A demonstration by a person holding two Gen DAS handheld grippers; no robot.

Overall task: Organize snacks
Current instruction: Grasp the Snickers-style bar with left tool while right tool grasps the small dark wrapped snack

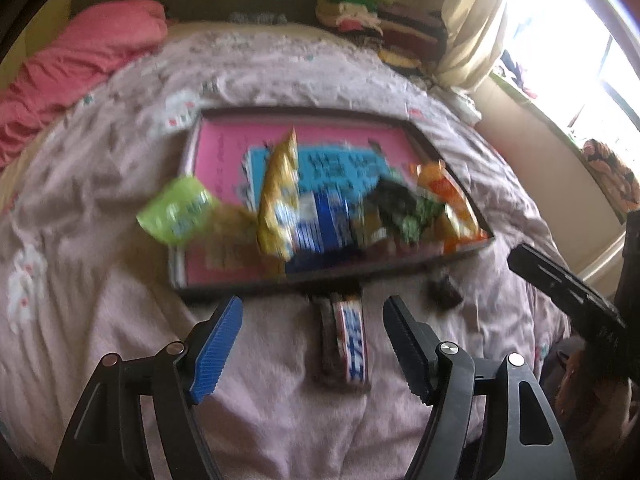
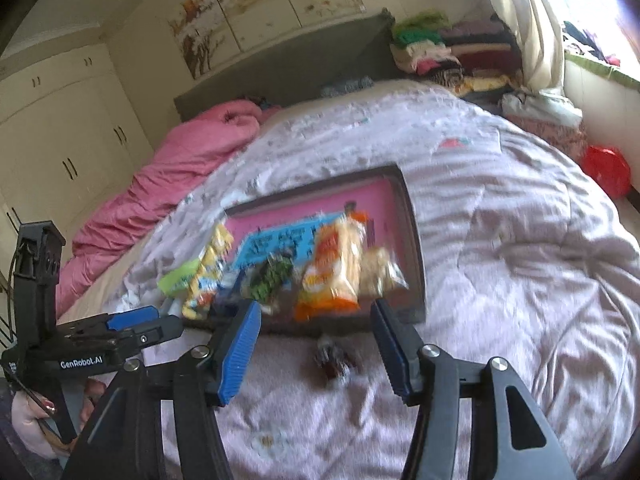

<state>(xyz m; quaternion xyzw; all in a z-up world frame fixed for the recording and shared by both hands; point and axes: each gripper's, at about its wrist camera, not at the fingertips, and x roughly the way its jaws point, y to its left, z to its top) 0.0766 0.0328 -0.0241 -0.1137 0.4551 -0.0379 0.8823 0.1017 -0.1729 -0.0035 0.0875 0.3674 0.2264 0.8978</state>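
A: Where do the snacks sit?

B: Most are piled in a dark-rimmed tray [image 1: 468, 256] with a pink floor, in the middle of the left wrist view on a pale quilted bedspread [image 1: 100, 320]. A yellow packet [image 1: 280, 196] stands tilted, a blue-and-white packet [image 1: 324, 216] lies just beside it, and an orange bag [image 1: 452, 200] leans at the tray's right side. A green pouch [image 1: 176, 212] overhangs the left rim.

A: Anything outside the tray?

B: 2 items. A chocolate bar [image 1: 352, 344] with a white and blue label lies lower centre, just below the tray's near rim. A small dark wrapped sweet [image 1: 444, 292] lies to its right, apart from the tray.

A: And the left gripper [image 1: 312, 344]?

B: Spread wide, the bar between its fingers, neither pad touching it.

A: The right gripper [image 2: 316, 348]?

B: Also spread, pinching nothing; the sweet [image 2: 332, 360] lies on the bedspread between its fingers, lower centre of the right wrist view. All is blurred.
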